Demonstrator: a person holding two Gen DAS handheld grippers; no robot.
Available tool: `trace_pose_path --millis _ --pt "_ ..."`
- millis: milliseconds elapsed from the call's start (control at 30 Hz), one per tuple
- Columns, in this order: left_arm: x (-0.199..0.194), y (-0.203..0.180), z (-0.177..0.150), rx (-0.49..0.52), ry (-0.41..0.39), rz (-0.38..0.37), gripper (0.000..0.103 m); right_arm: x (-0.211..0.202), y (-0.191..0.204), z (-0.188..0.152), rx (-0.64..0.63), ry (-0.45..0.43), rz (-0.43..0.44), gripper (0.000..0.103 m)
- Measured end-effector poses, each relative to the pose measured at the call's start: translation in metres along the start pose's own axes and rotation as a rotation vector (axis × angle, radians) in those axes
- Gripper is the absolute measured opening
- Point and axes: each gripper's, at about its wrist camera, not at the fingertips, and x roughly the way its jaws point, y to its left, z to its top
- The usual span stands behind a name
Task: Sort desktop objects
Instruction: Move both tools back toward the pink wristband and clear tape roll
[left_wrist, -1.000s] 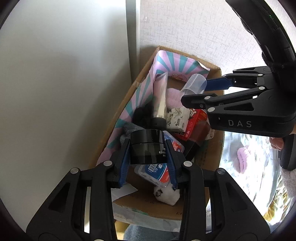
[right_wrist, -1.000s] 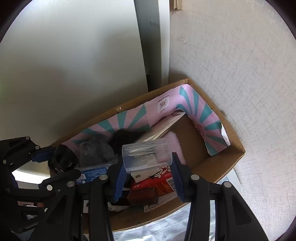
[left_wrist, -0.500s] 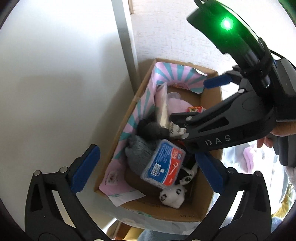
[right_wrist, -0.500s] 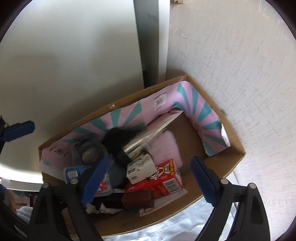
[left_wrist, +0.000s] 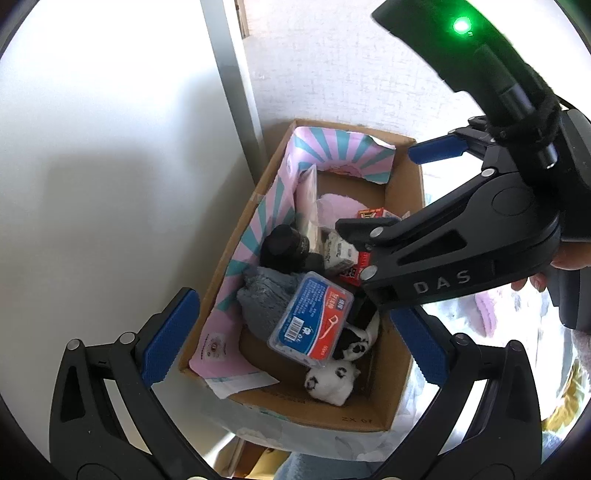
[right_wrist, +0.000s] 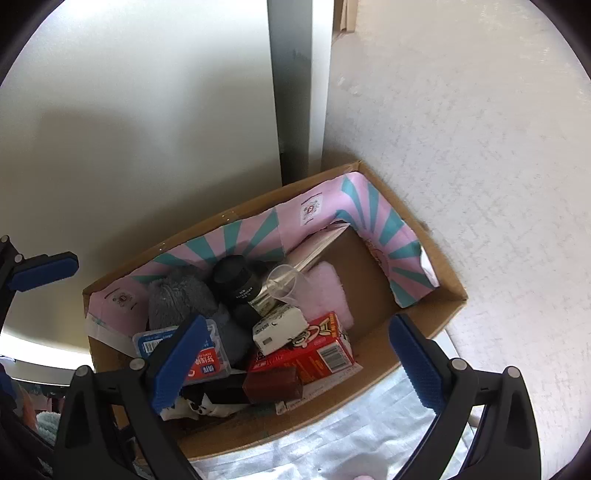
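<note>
Cardboard box (right_wrist: 424, 314), open-topped, lined on two inner walls with a pink and teal striped liner (right_wrist: 362, 214); it stands against a white textured wall, with a pale cloth under its near edge.

Contents, right wrist view:
- Black jar (right_wrist: 236, 280), near box centre, lying on its side.
- Clear plastic cup (right_wrist: 284, 284), at 3 o'clock of the jar and touching it, tipped over.
- Grey fuzzy item (right_wrist: 177, 299), at 9 o'clock of the jar.
- Blue and red floss-pick case (left_wrist: 310, 317), at 7 o'clock, partly behind a blue pad.
- Red carton (right_wrist: 314, 350), at 6 o'clock, with a small white patterned packet (right_wrist: 280, 326) on top.
- Dark brown block (right_wrist: 273, 386), against the carton's near side.
- Pink fluffy item (right_wrist: 328, 291), at 3 o'clock of the cup.
- White plush with black markings (left_wrist: 332, 380), near corner.

Left tongs (left_wrist: 295, 339): apart at full spread, empty, above the box.
Right tongs (right_wrist: 295, 354): apart, jaws just opened wider, nothing between them, above the box.
</note>
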Motion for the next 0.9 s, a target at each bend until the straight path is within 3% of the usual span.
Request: trace_pose_path --millis 33,300,500,700,900 --pt "-0.002 -0.001 0.0 0.044 0.004 -0.041 0.103 -0.003 0.0 -0.001 0.002 -0.004 -0.004 0.098" --pt "-0.022 -0.028 0.003 0.092 -0.038 -0.077 0.103 -0.035 -0.028 -0.022 0.097 -0.075 -0.058 0.102" --pt "-0.032 -0.077 0.002 0.193 -0.064 -0.166 0.103 -0.068 -0.078 -0.066 0.221 -0.083 -0.091 0.102" --pt "-0.023 -0.135 -0.019 0.243 -0.025 -0.278 0.103 -0.081 -0.127 -0.127 0.331 -0.043 -0.1 0.102" --pt "0.003 -0.175 -0.044 0.152 0.018 -0.308 0.103 -0.067 -0.17 -0.192 0.442 0.073 -0.116 0.102"
